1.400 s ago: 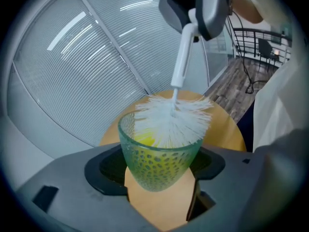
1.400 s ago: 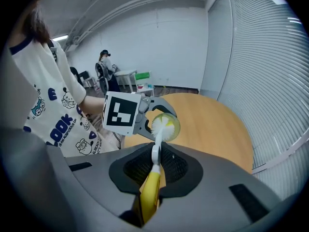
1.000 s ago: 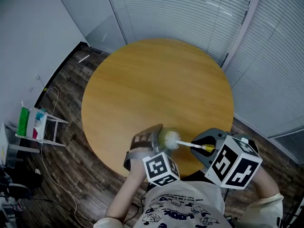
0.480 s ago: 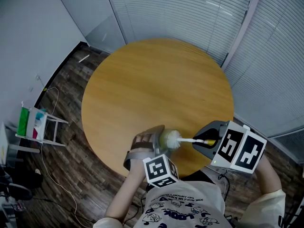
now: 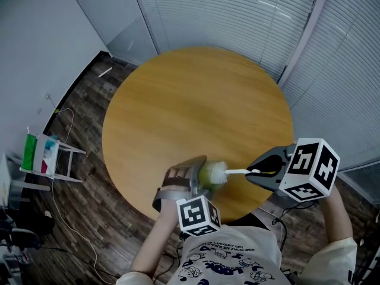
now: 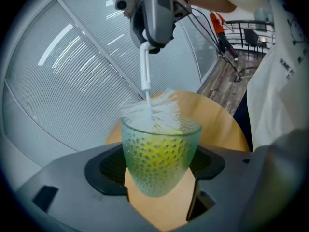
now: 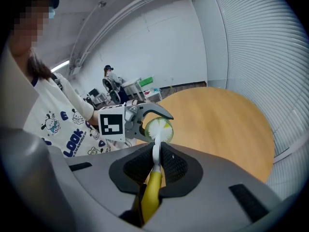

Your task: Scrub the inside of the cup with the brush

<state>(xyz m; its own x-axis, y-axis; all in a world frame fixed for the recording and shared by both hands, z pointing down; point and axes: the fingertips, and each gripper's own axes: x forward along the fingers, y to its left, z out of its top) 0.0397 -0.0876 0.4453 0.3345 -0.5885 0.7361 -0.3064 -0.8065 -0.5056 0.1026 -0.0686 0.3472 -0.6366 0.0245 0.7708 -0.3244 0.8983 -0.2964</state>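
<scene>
Left hand-held gripper point(image 5: 185, 177) clasping cup point(image 6: 157, 158), brush point(image 6: 152, 112) inside

Round desk point(image 5: 196, 105): honey-coloured wood top, even grain, faint glare toward the far edge. It stands on a dark plank floor point(image 5: 89, 114). On the floor to its left are a small white rack point(image 5: 56, 159), a thin trailing cable point(image 5: 54, 195) and a short pale strip point(image 5: 105, 72) by the wall.
</scene>
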